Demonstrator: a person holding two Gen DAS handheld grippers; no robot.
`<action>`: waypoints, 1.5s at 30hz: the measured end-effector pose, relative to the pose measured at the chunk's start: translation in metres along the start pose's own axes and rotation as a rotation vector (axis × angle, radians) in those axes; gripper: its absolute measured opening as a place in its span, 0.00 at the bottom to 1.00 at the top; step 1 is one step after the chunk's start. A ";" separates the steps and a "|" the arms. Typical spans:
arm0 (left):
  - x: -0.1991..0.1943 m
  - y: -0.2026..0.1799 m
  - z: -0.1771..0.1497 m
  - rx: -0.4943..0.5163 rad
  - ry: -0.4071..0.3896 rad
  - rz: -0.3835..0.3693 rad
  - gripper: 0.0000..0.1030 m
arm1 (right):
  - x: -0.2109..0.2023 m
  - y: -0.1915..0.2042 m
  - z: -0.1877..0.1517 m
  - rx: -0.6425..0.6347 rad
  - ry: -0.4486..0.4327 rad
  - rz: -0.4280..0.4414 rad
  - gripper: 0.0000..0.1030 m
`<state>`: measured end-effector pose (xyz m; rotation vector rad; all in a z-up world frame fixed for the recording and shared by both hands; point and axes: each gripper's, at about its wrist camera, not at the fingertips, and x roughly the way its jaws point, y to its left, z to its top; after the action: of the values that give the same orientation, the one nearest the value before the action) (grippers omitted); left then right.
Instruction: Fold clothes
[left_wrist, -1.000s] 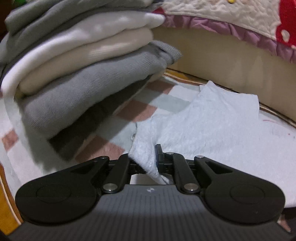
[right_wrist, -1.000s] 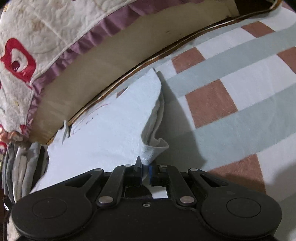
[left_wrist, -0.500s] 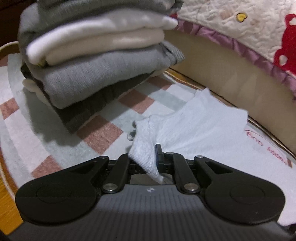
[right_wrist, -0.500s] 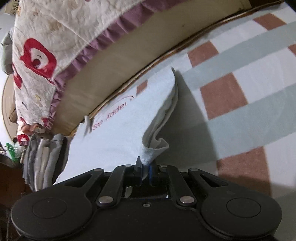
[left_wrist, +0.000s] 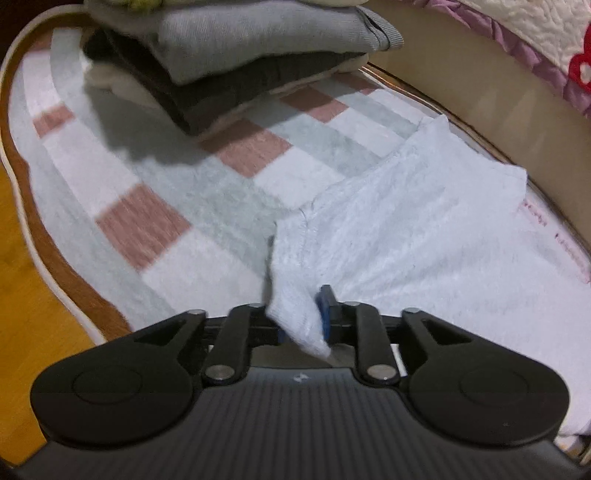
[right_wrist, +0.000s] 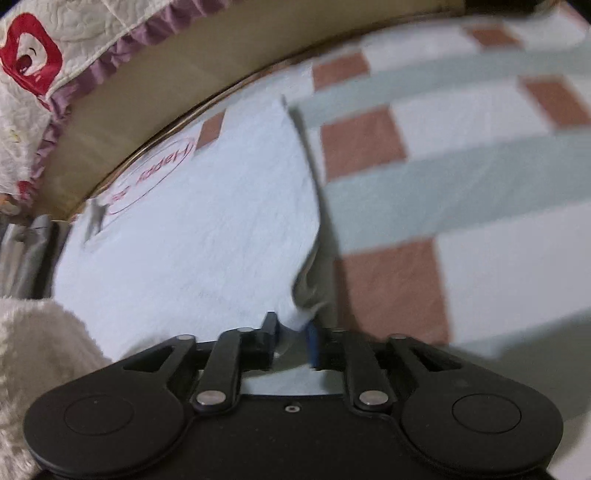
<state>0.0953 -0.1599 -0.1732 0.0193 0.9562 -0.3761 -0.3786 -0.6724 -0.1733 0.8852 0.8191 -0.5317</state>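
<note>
Pale blue terry cloth, a shirt (left_wrist: 424, 236), lies spread on a checked blanket (left_wrist: 166, 192) of white, grey-green and rust squares. Left gripper (left_wrist: 301, 321) has its jaws part-spread with a bunched corner of the shirt between them; fabric touches the blue pad on the right finger, but whether it is truly pinched I cannot tell. Right gripper (right_wrist: 291, 341) stands with jaws apart, the shirt's near edge (right_wrist: 207, 229) lying in the gap, apparently not clamped. Red printed lettering inside a red ring (right_wrist: 155, 170) sits at the shirt's far corner in the right view, just beside a tan board (right_wrist: 155, 88). Above the board, a quilt (right_wrist: 55, 44) with purple frill and a red patch. In the left view a stack of folded clothes (left_wrist: 240, 55), grey and dark, rests on the blanket well apart from the shirt. A fluffy cream cloth (right_wrist: 37, 354) shows at lower left of the right view. Both views are motion-blurred.
</note>
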 end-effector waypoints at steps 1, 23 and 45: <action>-0.004 -0.003 0.003 0.023 -0.002 0.030 0.27 | -0.009 0.007 0.007 -0.022 -0.032 -0.031 0.27; 0.017 -0.100 0.067 0.243 -0.072 -0.112 0.48 | 0.158 0.428 0.111 -0.500 0.057 0.440 0.51; 0.168 -0.166 0.188 0.404 0.094 -0.248 0.51 | 0.277 0.361 0.090 -0.233 0.492 0.435 0.55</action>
<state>0.2776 -0.4002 -0.1734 0.2906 0.9643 -0.7991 0.0739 -0.5743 -0.1958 0.9548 1.0680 0.1726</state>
